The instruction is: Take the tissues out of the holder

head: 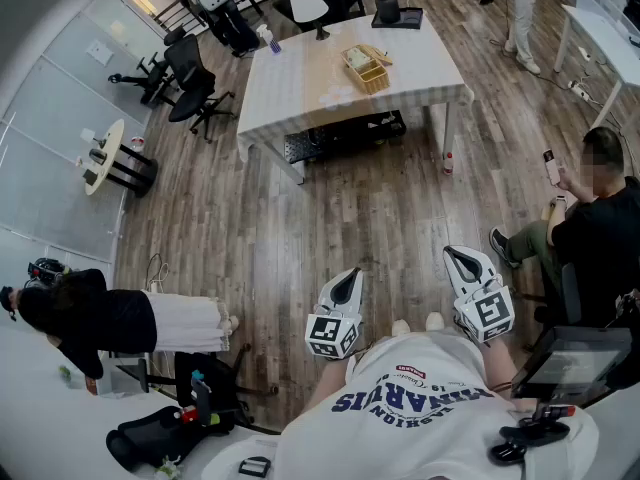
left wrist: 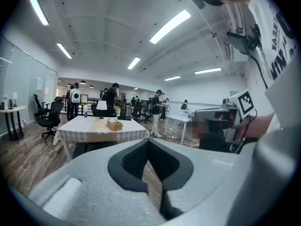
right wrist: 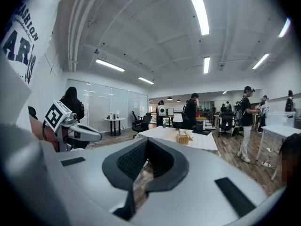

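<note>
Wicker holder (head: 366,68), probably with tissues, sits on the far table (head: 290,93); left gripper (head: 347,276) and right gripper (head: 458,258), both closed and empty, must first approach.

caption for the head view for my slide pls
Left gripper and right gripper, shut and empty, held near the person's chest; tissue holder on the table across the wooden floor.

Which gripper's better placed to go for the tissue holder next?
Left, marginally: the left gripper lines up closer with the tissue holder than the right gripper. Both are shut, empty, far from the table.
</note>
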Demonstrator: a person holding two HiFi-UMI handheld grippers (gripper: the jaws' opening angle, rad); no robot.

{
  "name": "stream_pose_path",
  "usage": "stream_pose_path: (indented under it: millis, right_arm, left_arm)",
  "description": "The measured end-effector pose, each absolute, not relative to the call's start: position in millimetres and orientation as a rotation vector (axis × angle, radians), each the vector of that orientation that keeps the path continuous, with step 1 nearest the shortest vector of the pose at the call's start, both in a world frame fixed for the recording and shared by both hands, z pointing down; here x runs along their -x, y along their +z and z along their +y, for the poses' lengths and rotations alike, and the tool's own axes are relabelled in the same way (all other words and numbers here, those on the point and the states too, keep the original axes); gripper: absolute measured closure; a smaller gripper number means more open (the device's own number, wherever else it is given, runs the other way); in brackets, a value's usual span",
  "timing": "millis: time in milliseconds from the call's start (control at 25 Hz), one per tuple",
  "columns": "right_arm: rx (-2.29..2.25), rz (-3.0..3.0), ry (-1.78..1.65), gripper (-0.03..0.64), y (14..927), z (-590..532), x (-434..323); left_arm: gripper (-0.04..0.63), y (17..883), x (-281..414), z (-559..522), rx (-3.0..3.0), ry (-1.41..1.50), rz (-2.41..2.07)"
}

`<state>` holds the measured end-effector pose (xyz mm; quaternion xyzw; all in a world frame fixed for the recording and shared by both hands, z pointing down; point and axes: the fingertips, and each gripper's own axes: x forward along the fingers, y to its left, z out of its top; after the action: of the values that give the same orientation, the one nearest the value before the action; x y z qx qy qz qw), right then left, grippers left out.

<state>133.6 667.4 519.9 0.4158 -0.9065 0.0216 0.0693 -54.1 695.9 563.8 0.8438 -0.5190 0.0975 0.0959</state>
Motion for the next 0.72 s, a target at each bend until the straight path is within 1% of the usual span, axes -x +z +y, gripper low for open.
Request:
stream_pose_path:
  millis: [200, 400, 720]
  right_arm:
    - [-1.301, -2.711, 0.103, 0.609, 522.9, 660.1, -144.4]
    - [-1.309, -2.716, 0.13, 0.609, 530.0, 657.6, -165.4]
    - [-1.392, -2.669, 0.204, 0.611, 569.8, 650.7, -221.4]
  left_arm:
    - [0.591, 560.4, 40.4, 699.9, -2.506, 0.257, -1.533]
    - [0.591, 557.0, 18.3, 705.9, -2.506, 0.286, -1.529]
    - [0.591, 582.1, 0.0, 703.4, -2.447, 0.385, -1.504]
